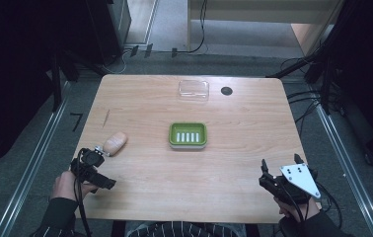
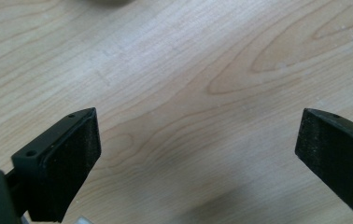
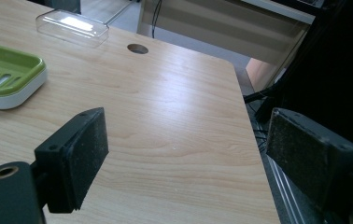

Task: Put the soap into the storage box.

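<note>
- High view: the wooden table (image 1: 150,197) is carrying a tan soap bar (image 1: 115,143) near its left edge, lying flat, apart from the green soap dish (image 1: 188,135) at the centre
- The left gripper (image 1: 97,154) is sitting just beside the near end of the soap bar; whether it is touching cannot be told
- A clear lid (image 1: 193,91) is lying toward the far edge, a dark round hole (image 1: 226,91) just to its right
- The right gripper (image 1: 280,168) is hovering at the near right corner, well apart from the dish
- Left gripper view: the left gripper (image 2: 198,135) is standing released, jaws spread wide over bare wood, nothing between them
- Right gripper view: the right gripper (image 3: 188,135) is likewise released, jaws wide, gripping nothing; the soap dish (image 3: 6,77) is showing at far left, the clear lid (image 3: 72,27) beyond it
</note>
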`<action>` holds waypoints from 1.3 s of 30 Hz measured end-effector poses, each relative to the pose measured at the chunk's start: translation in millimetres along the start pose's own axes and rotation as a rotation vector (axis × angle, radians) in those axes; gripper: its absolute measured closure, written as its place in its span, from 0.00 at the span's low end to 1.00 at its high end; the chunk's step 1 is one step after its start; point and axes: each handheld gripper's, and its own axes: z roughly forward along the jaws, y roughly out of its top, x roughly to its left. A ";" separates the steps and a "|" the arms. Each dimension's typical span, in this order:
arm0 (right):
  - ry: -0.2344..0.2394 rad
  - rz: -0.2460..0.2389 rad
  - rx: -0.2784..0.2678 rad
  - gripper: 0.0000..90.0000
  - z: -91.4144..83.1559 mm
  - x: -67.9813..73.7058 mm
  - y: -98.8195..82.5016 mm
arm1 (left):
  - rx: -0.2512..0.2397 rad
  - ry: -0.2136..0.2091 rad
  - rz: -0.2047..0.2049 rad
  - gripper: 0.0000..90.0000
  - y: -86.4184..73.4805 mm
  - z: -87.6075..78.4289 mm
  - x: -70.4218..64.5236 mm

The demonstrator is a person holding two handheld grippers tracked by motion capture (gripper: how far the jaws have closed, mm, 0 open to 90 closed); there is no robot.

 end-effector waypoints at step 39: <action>0.017 -0.020 0.020 0.15 5.1 2.9 2.0 | -0.043 0.006 0.038 0.00 56.7 -0.8 22.2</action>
